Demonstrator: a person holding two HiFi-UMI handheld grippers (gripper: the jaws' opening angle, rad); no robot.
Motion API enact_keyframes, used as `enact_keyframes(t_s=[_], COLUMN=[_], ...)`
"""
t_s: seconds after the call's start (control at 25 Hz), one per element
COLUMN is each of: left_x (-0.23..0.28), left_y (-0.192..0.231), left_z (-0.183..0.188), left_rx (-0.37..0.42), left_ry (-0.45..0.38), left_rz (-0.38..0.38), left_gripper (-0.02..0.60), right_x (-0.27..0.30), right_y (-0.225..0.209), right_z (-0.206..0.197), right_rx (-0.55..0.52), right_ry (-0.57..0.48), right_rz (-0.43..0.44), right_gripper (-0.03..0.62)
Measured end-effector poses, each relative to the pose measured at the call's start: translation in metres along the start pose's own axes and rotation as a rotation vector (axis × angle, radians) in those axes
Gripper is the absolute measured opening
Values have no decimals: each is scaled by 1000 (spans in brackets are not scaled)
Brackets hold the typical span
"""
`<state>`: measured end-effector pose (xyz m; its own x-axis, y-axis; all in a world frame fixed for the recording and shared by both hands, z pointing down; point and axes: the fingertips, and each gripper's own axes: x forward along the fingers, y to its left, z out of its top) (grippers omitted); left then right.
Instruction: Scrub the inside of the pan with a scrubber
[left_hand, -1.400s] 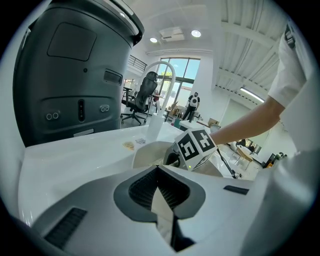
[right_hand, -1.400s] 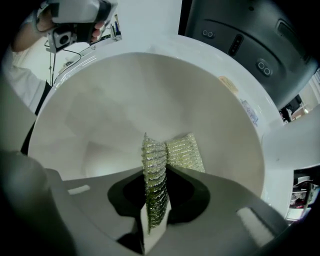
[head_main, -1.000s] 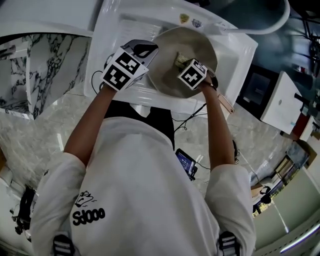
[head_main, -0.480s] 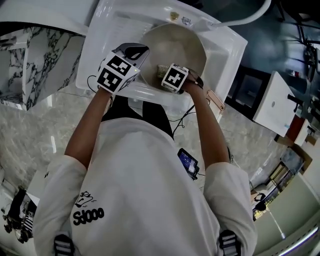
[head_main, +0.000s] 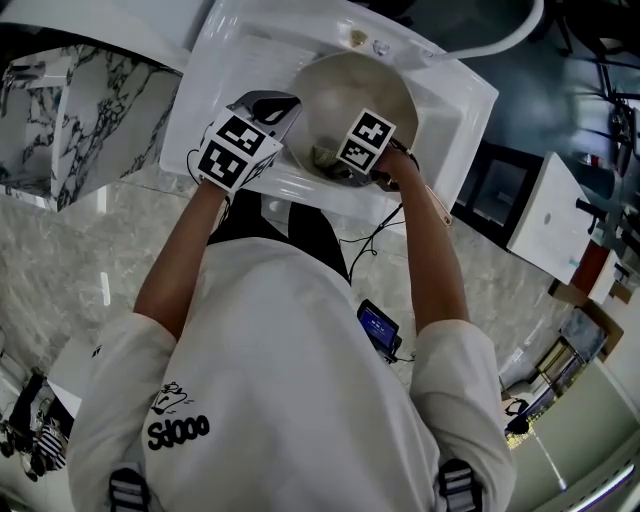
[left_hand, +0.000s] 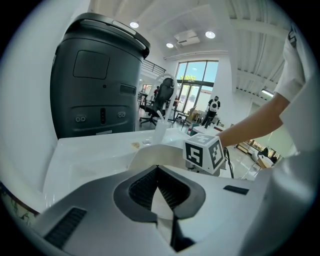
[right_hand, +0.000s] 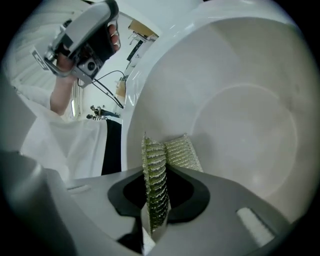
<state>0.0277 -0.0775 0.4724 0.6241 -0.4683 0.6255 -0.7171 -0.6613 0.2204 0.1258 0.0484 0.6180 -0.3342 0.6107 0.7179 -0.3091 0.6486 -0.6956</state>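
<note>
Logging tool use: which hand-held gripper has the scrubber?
The right hand-held gripper: its jaws pinch the green scrubber inside the pan; the left hand-held gripper grips the pan's rim.

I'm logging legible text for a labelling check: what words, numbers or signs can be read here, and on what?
"Sdooo": black print on the back of the person's white T-shirt.
Black-and-white marker cubes: square code patterns, no words.
Two small stickers on the white sink rim: too small to read.
</note>
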Motion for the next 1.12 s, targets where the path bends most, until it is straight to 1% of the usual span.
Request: enact_keyframes(t_s=[0.08,0.2,0.4,0.56,0.72,0.8,0.96,1.08,1.12], left_x=[-1,0,-1,-3,-3,-3,-2,-3,-4], left_y=[1,1,0,3,5,6,8,11,13], left_z=[0,-1,-1,-2,-2,-3,-5,-9,-11], left_rx=[-1,0,6,5,6,7,6,1,-2], left_ry=[0,1,-1,-1,0,2,14,24,26], left_rz=[-1,-7,-16,-20,-22,-24,-22,-16,-14], left_gripper=[5,5,5,5,5,5,5,5,5], right_x=[-3,-5,-9,-9,-9,-6,0,2,3], right_y=[5,11,27,29,29,23,0,-12,-17], right_z=[2,8,30,39,38,38,32,33,34], right_rx=[19,46,60,74,106,128,174,199,202], right_ry=[-26,-67,-145,-167,-175,-174,-177,-198,-197], right_rz=[35,59,116,107,122,113,41,9,-13], right_gripper=[71,71,71,71,72,72,72,72,72])
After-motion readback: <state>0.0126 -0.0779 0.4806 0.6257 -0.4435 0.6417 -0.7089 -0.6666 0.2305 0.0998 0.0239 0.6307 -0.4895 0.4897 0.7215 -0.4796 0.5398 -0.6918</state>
